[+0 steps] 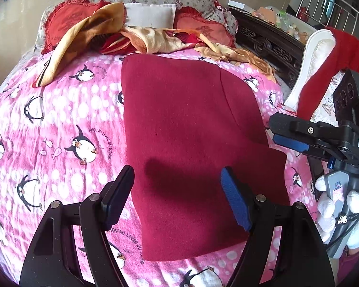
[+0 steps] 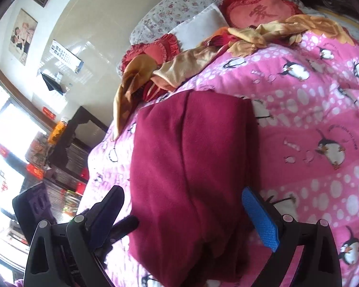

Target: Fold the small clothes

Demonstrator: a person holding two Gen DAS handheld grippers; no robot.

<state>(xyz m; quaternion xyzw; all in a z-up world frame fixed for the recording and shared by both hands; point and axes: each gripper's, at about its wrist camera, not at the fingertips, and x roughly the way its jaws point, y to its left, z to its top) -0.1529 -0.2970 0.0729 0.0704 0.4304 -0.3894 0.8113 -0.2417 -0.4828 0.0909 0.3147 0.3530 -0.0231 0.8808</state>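
With both the left tool (image 1: 177, 191) and right tool (image 2: 186, 215) spread wide and holding nothing, we should pinch the maroon garment (image 1: 191, 124) at its near corners and fold evenly.

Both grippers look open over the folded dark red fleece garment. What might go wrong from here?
1. The dark red fleece garment lies on a soft pink penguin blanket; closing fingers might pinch blanket too.
2. The right gripper hovers at its edge and might drag the fold open.
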